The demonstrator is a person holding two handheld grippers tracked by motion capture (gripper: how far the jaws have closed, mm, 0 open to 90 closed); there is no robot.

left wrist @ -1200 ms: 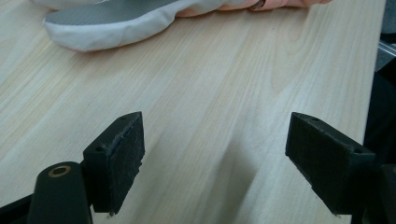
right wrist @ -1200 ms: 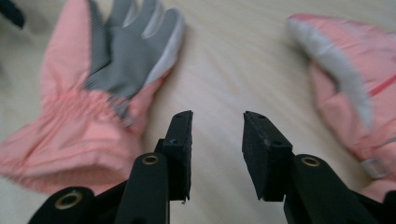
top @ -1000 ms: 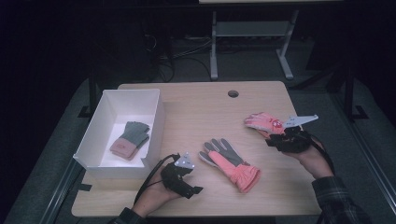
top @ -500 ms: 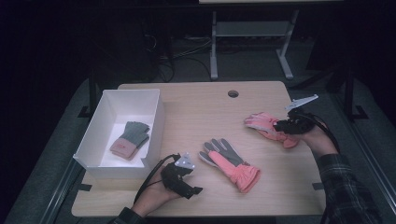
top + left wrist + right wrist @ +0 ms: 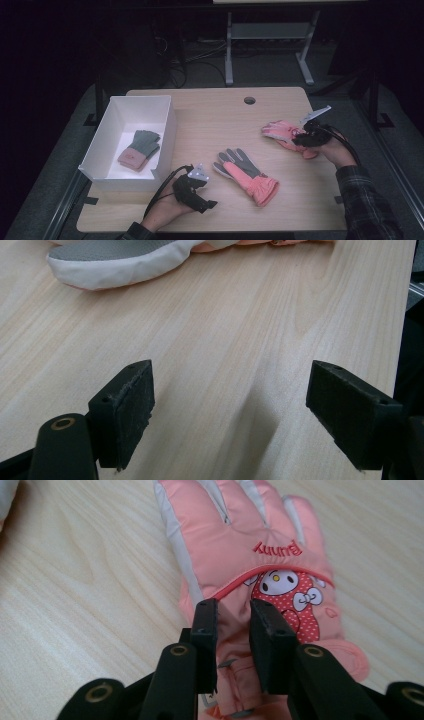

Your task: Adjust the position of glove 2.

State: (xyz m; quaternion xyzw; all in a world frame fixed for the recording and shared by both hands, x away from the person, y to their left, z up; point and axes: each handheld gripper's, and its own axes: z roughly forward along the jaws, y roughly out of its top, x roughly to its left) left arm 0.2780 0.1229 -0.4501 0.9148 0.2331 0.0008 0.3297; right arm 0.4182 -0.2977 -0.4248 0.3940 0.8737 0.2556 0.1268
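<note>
1. The right tongs (image 5: 234,645) are clenched on a fold of fabric near the cuff of a pink glove (image 5: 250,555). The glove's fingers stretch away ahead of the jaws, flat on the wooden surface (image 5: 90,580).
2. From the high view, the right tongs (image 5: 300,136) sit at the glove's (image 5: 278,131) wrist end, held by the person's right hand (image 5: 334,150).
3. The left tongs (image 5: 247,415) are released, jaws wide apart with bare surface between them. Ahead of them lies a grey fingertip of a second pink glove (image 5: 115,262).
4. In the high view that second glove (image 5: 245,172) lies palm up just beside the left tongs (image 5: 200,192), between the two grippers.
5. A white box (image 5: 165,117) stands beyond the left tongs on their far left side, holding a grey and pink glove (image 5: 140,147).
6. The step in hand appears to be lifting the pinched glove to carry it to the box.
7. To do it well, keep the pinch firm, since only a fold of fabric is held and it could slip.
8. Raise the glove until its fingers hang free of the surface before moving across, passing above the second glove without dragging it.
9. Lower it fully inside the box walls before releasing.
</note>
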